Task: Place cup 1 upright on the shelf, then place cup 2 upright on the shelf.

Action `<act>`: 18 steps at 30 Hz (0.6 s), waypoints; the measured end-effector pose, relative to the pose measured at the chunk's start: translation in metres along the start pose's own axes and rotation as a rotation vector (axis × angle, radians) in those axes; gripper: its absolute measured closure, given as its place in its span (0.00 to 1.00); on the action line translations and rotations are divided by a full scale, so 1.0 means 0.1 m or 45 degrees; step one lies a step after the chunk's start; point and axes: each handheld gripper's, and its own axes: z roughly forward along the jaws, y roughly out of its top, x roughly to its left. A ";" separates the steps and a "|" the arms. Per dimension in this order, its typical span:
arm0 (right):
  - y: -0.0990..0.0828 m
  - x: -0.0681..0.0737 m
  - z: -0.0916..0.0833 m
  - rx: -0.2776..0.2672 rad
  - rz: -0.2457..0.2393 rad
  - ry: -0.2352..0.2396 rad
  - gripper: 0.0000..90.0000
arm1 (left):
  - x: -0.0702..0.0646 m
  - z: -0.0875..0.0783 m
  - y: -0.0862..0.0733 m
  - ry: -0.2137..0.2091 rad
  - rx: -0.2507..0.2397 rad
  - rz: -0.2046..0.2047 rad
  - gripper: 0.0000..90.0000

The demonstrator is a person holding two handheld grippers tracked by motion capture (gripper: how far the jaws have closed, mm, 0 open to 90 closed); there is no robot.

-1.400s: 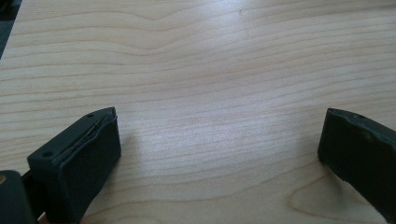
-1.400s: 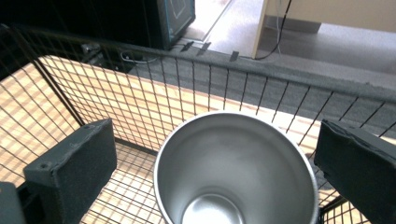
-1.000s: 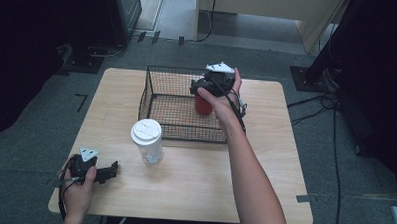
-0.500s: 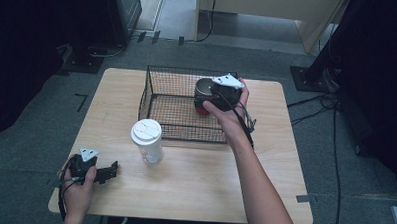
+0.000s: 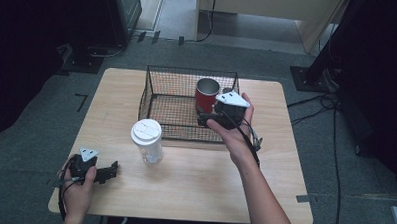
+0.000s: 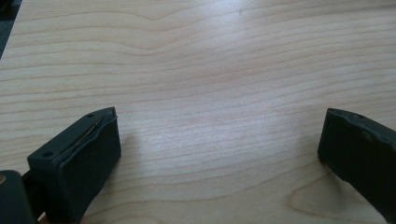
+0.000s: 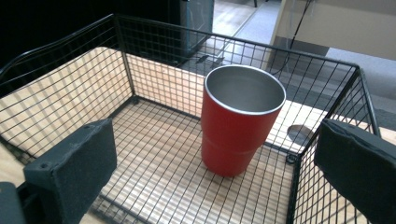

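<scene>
A: High view first, biggest thing: the wooden table [image 5: 263,194] takes up the middle of the frame, and the wire basket [image 5: 160,80] sits on it just above centre. What stands inside?

B: A red cup [image 5: 206,95], upright, in the basket's right part near its far wall. The right gripper view puts it at frame centre, on the mesh floor close to a corner, its steel inside empty.

A: And the right gripper [image 5: 206,120]?

B: In the high view it hangs at the basket's near right rim, just below the cup in the frame. In its own view the jaws stand wide apart at lower left and lower right, with nothing between them; the cup stands clear beyond.

A: So my judgement: the cup is placed in the basket, and the right hand is free of it.

B: Agreed. Next in size, the clear lidded cup [image 5: 147,140] stands on the table left of centre, just below the basket's near left corner.

A: The left gripper [image 5: 112,170]?

B: Lower left of the high view, resting low on the table, well apart from that cup. Its own view shows wide-spread jaws over bare wood, gripping nothing.

A: The next move probably calls for a reach to the lidded cup, closing on its body below the lid, then lifting it clear of the rim.
</scene>
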 end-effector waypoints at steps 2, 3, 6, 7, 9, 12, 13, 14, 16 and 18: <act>-0.04 0.01 -0.04 -0.002 0.010 0.013 0.00 | 0.00 0.00 0.00 0.000 0.000 0.000 0.00; -0.06 0.02 -0.07 0.000 0.022 0.026 0.00 | 0.00 0.00 0.00 0.000 0.000 0.000 0.00; -0.12 0.04 -0.14 0.003 0.035 0.033 0.00 | 0.00 0.00 0.00 0.000 -0.001 0.000 0.00; -0.15 0.05 -0.16 0.006 0.039 0.037 0.00 | 0.00 0.00 0.00 0.000 -0.001 0.000 0.00; -0.19 0.06 -0.20 0.006 0.040 0.039 0.00 | 0.00 0.00 0.00 0.000 0.000 0.000 0.00; -0.25 0.10 -0.26 0.008 0.039 0.060 0.00 | 0.00 0.00 0.00 0.000 0.000 0.000 0.00; -0.27 0.12 -0.27 0.009 0.036 0.066 0.00 | 0.00 0.00 0.00 0.000 0.000 0.000 0.00; -0.29 0.13 -0.29 0.006 0.032 0.072 0.00 | 0.00 0.00 0.00 0.000 0.000 -0.001 0.00; -0.33 0.18 -0.32 0.005 0.018 0.091 0.00 | 0.00 0.00 0.00 0.000 0.000 0.000 0.00; -0.36 0.22 -0.34 0.003 0.003 0.101 0.00 | 0.00 0.00 0.00 0.000 0.000 0.000 0.00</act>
